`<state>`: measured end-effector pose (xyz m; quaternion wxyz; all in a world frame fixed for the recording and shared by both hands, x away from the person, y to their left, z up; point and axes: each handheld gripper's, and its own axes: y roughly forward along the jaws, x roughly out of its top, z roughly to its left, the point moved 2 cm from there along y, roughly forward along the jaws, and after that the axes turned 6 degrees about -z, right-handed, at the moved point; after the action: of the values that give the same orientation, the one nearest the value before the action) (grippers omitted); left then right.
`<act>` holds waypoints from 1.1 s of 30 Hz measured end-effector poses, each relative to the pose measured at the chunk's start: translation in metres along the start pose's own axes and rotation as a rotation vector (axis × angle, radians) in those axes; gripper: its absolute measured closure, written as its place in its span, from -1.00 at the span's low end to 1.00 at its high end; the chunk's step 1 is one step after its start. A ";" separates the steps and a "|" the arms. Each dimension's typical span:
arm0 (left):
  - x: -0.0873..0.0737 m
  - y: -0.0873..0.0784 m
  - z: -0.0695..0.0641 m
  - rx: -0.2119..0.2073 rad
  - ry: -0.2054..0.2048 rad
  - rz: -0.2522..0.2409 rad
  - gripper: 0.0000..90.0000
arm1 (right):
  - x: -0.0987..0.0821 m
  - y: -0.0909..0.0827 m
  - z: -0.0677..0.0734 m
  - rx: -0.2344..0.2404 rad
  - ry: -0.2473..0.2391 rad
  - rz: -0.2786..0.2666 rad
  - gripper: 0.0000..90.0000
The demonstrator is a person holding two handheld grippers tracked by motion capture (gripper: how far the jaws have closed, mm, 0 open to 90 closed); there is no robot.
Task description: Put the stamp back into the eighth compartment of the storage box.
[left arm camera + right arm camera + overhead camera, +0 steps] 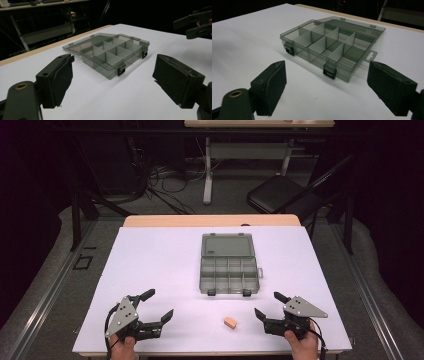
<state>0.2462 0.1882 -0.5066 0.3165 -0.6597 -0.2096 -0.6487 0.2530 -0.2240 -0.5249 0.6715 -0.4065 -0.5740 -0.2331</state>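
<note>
**Open organizer box, both grippers empty**

While the lid lies flat behind it, the grey organizer box (pixel 229 274) sits near the middle of the white table (pixel 150 265), its divided compartments showing nothing inside in either gripper view. From the high view alone comes a small orange block (pixel 230 322), lying on the table nearer the person than the box and just to the left of the right gripper (pixel 269 305). Each gripper view adds what the overhead picture blurs: the two black latches (pixel 330 71) on the box's front wall hang undone (the right gripper view also gives a hang tab on the box's side). The left gripper view catches the other gripper's black jaws at its upper right.

Both the left gripper (pixel 159 305) and the right stand with jaws wide apart, nothing between the pads, touching neither box nor block.
</note>
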 end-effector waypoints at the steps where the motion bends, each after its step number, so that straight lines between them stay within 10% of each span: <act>1: 0.000 0.000 0.000 -0.003 -0.002 0.003 -0.64 | 0.000 0.000 0.000 0.003 0.011 -0.006 -0.66; 33: -0.005 -0.003 0.006 0.023 -0.016 0.052 -0.64 | -0.002 0.011 0.009 -0.007 0.019 0.070 -0.55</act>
<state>0.2478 0.1949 -0.5107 0.3390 -0.6666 -0.2023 -0.6323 0.2560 -0.2112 -0.5293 0.6831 -0.4265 -0.5523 -0.2153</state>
